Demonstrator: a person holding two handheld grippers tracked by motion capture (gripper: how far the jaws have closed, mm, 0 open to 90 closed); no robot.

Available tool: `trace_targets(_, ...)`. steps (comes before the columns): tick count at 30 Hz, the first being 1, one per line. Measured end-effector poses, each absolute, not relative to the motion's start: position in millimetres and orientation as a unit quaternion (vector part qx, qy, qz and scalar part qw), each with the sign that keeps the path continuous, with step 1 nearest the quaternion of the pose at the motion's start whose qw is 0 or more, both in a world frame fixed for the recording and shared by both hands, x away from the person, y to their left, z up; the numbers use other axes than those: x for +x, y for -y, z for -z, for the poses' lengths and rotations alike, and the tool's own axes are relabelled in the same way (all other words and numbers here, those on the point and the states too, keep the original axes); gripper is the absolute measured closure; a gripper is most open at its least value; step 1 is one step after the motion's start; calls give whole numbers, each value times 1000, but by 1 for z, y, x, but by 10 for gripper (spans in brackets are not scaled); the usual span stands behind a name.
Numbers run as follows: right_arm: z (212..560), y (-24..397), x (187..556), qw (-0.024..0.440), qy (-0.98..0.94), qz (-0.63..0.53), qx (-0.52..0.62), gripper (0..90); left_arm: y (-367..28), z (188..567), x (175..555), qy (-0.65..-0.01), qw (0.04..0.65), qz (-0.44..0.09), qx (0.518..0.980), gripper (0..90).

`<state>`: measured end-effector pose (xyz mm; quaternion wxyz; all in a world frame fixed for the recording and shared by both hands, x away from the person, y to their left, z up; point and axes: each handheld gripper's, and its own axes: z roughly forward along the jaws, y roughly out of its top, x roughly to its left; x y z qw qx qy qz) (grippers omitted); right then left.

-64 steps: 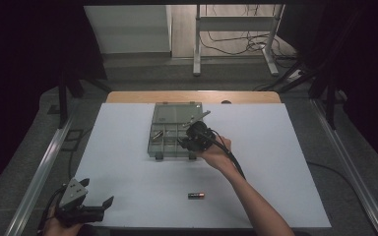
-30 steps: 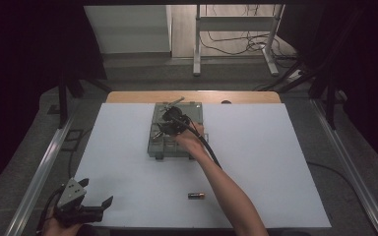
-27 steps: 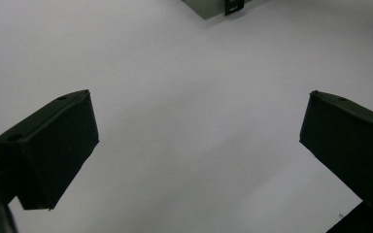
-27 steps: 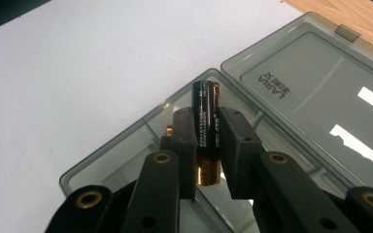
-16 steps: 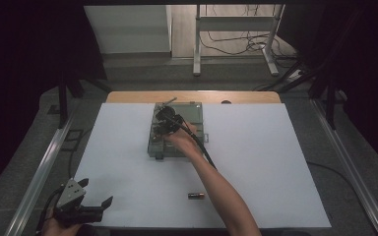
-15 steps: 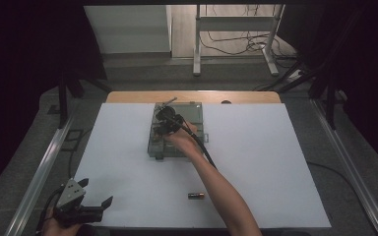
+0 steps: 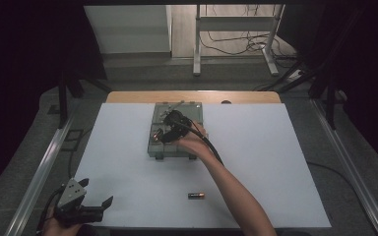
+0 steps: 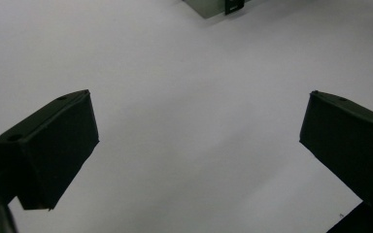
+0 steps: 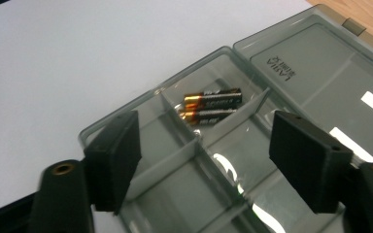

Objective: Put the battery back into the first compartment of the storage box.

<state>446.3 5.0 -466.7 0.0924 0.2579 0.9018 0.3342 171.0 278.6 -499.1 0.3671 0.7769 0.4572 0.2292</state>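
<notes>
The box [image 9: 281, 97] is smooth, shiny, see-through grey plastic. The batteries [image 9: 212, 98] look glossy. The table sheet [image 7: 256, 162] looks matt white.

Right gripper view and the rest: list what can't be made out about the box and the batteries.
- Box: its near compartments are cut off by the bottom edge of the right gripper view and partly covered by the right claw.
- Two batteries in the box: label print is too blurred to read.
- Box in the high view: the hand covers its contents.
- Loose battery on the table: too small to read.
</notes>
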Motion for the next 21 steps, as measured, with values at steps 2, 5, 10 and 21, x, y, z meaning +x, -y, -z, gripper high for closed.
trace_targets(2, 464, 2, 442, 86, -902, -341, 252, 223, -278, 499, 171, -457, 366, -229, 777, 12)
trace_targets(5, 461, 10, 437, 67, -902, -345, 252, 158, -278, 499, 171, -458, 366, -229, 777, 13)
trace_targets(10, 460, 22, 428, 46, -905, -343, 246, 59, -278, 499, 171, -457, 364, -229, 778, 13)
trace_targets(21, 458, 46, 398, 55, -903, -353, 238, 0, -277, 499, 172, -456, 361, -230, 780, 14)
